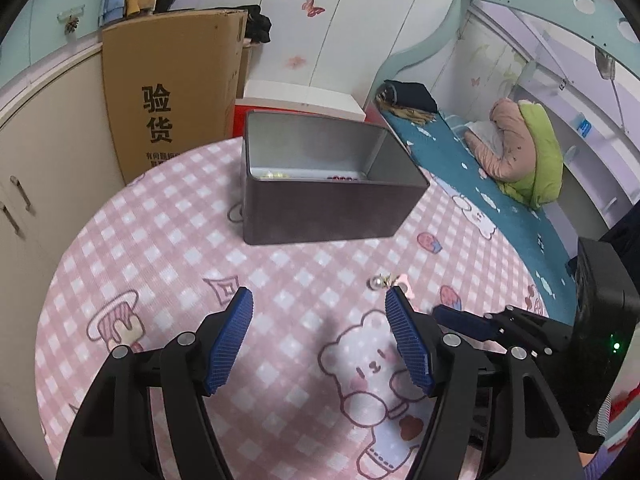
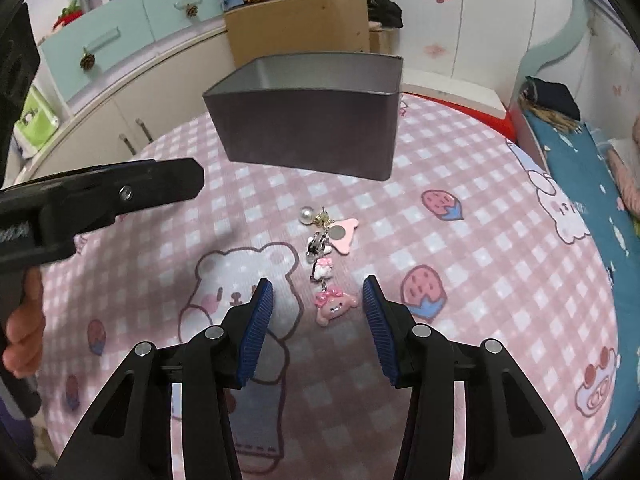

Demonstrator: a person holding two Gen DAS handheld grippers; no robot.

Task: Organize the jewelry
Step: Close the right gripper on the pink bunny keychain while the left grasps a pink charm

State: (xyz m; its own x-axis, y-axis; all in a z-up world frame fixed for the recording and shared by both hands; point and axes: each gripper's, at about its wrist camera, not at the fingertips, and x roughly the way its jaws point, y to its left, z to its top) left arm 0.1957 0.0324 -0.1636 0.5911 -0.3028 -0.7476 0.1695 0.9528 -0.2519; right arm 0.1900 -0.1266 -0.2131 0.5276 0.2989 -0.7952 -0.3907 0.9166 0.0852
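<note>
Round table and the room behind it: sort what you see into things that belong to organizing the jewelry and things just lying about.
Belongs to the job:
- pearl earring
- pink charms on the tablecloth
- grey tin, a few pieces already inside
- right tool, open over the charms
- left tool, open

Just lying about:
- cardboard box
- pink and green jacket
- red box

Pink-and-white checked tablecloth, grey tin, pink charm
</note>
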